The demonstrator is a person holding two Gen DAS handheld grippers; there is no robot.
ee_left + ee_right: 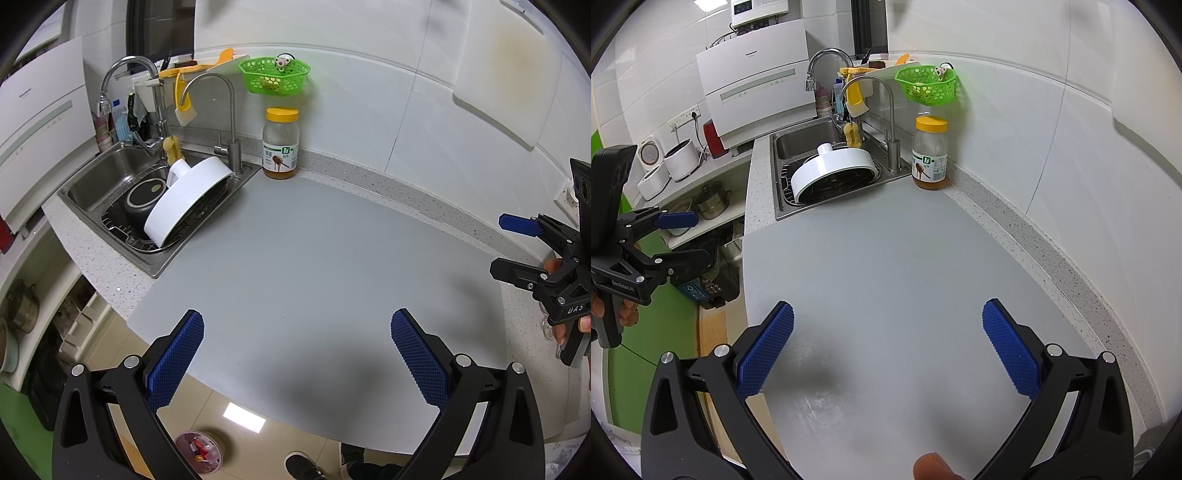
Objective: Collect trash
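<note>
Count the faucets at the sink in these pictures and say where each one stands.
2. The tall curved faucet rises behind the sink, near the back wall. The slimmer gooseneck faucet stands at the sink's right corner, beside the honey jar. No others show.

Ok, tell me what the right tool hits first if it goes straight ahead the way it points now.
Nothing close. The right tool is open over the bare grey counter, and its line runs toward the honey jar at the back wall, just right of the sink. Probably the jar first, though depth is hard to judge.
</note>
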